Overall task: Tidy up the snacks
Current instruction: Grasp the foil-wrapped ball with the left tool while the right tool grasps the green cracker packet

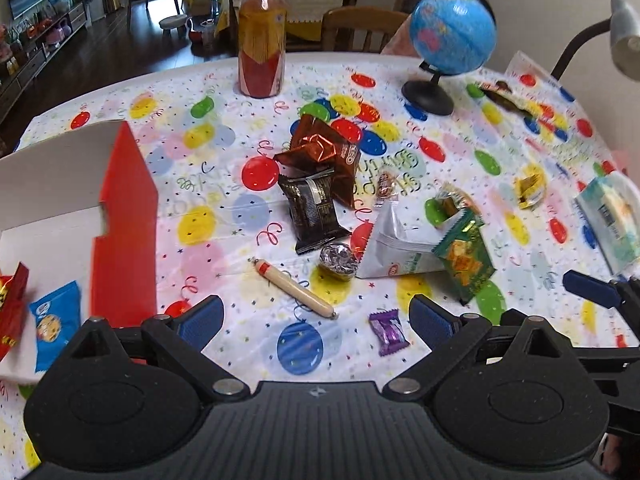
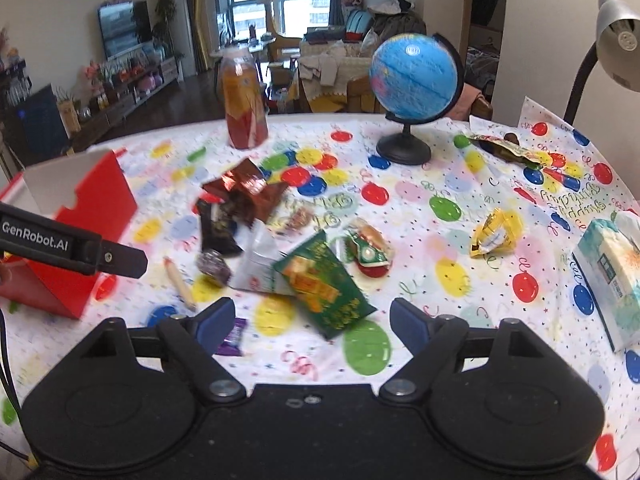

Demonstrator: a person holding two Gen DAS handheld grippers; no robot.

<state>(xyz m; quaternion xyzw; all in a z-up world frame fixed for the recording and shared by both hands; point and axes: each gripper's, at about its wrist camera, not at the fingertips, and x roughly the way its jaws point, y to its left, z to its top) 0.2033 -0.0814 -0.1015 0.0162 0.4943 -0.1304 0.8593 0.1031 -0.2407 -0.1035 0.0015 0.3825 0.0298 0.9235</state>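
Lying mid-frame in both views, loose snacks cluster on the balloon-print tablecloth (image 1: 224,92): green packet (image 2: 328,288), white pouch (image 1: 396,248), black packet (image 1: 314,208), sausage stick (image 1: 294,288), purple candy (image 1: 388,330). Red box (image 1: 124,224), left edge, holds 2 packets. Left gripper (image 1: 316,320) and right gripper (image 2: 312,320): jaws wide apart, holding nothing. Globe (image 2: 414,72), upper right.

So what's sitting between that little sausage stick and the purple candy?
Only bare tablecloth separates the sausage stick and purple candy, seen in the left wrist view.

Right claw (image 2: 312,320) gapes empty above green snack packet (image 2: 326,288)
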